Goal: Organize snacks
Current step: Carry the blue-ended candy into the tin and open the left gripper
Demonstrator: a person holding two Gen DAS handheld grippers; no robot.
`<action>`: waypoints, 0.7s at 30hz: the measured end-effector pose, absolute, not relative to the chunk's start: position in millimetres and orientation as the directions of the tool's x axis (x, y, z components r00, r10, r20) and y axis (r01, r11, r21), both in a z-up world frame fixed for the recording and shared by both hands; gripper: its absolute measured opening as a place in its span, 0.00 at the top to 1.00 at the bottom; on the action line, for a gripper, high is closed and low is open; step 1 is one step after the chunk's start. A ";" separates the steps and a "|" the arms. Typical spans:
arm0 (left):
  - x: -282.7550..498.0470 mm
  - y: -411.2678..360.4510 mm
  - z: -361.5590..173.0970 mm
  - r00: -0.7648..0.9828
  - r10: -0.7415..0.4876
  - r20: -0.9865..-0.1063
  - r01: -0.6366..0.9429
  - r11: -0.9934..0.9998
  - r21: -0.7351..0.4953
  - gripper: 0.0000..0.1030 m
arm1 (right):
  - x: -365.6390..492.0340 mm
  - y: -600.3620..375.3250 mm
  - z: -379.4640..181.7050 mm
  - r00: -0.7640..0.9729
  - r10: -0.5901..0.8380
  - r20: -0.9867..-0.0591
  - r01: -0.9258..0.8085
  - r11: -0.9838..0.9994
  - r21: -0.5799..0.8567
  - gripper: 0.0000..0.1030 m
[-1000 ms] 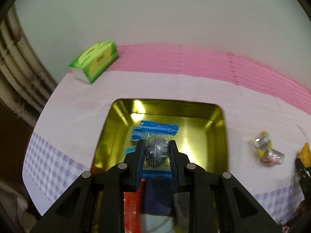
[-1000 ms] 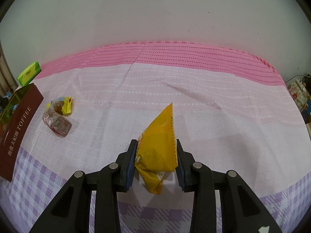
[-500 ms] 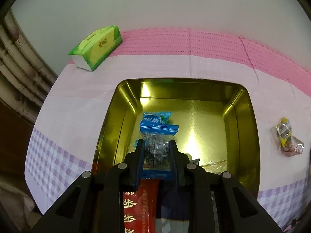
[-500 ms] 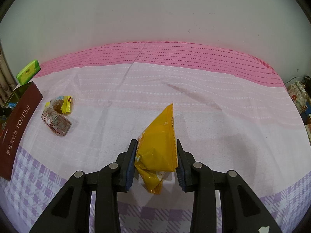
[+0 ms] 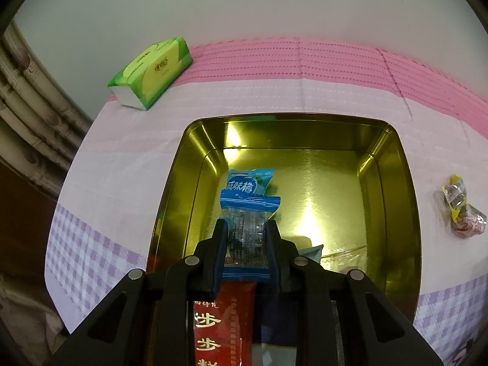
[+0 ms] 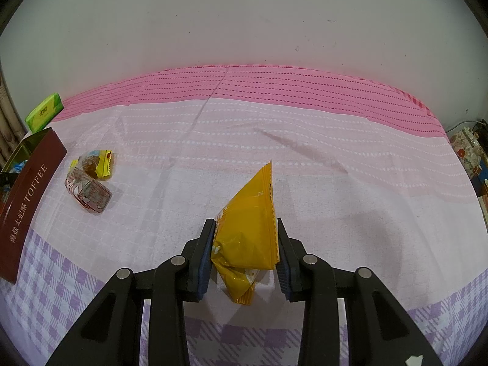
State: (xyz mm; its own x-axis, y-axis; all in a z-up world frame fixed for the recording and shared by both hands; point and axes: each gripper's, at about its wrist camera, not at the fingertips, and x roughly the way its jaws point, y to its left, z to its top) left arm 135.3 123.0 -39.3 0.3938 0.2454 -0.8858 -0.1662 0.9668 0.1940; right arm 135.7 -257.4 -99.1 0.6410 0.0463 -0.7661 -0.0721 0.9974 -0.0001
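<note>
Jaws of the left gripper point(image 5: 246, 231) are clamped on a blue-and-clear snack packet point(image 5: 247, 213), which is held over the inside of an open gold tin point(image 5: 393, 201). On the tin's floor, a second blue packet point(image 5: 250, 181) is seen just beyond the held one, and a red packet with printed characters point(image 5: 218, 320) lies at the near end, partly hidden by the gripper. Jaws of the right gripper point(image 6: 244, 244) are pressed against the two sides of a yellow triangular snack packet point(image 6: 248, 222), which is held above the tabletop point(image 6: 350, 183); whether its lower tip touches the cloth cannot be told. The tabletop is covered by a cloth banded in pink, pale pink and lilac check. Two small wrapped sweets, one yellow point(image 6: 99, 163) and one clear with pink print point(image 6: 88, 193), are left touching each other on the cloth just beside the tin's maroon outer wall, which is lettered TOFFEE. A green tissue pack point(image 5: 151, 71) is placed at the far left corner, well apart from the tin.
</note>
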 end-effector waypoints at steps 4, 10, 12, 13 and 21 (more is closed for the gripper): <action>134.9 124.0 -38.2 0.396 0.233 -0.888 -0.162 0.970 0.182 0.74 | 135.8 -257.2 -99.1 0.641 0.046 -0.766 -0.072 0.997 -0.001 0.67; 134.1 130.7 -27.4 0.410 0.200 -0.890 -0.165 0.976 0.143 0.71 | 136.0 -256.7 -99.4 0.641 0.044 -0.766 -0.072 0.997 -0.003 0.67; 132.6 134.3 -21.5 0.422 0.183 -0.888 -0.167 0.978 0.122 0.67 | 135.9 -257.0 -99.4 0.641 0.044 -0.766 -0.072 0.997 -0.004 0.67; 131.4 136.3 -18.6 0.428 0.176 -0.886 -0.168 0.979 0.113 0.64 | 135.9 -257.2 -99.4 0.641 0.043 -0.766 -0.072 0.997 -0.004 0.67; 110.5 152.5 0.7 0.477 0.135 -0.869 -0.169 0.984 0.060 0.57 | 136.1 -257.6 -99.0 0.641 0.039 -0.767 -0.073 0.997 -0.010 0.67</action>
State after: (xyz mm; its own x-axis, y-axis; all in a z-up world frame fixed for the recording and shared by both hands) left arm 110.5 152.5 0.7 0.4766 0.1351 -0.8687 -0.1695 0.9837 0.0600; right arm 136.1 -257.6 -99.0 0.6407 0.0392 -0.7668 -0.0733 0.9973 -0.0104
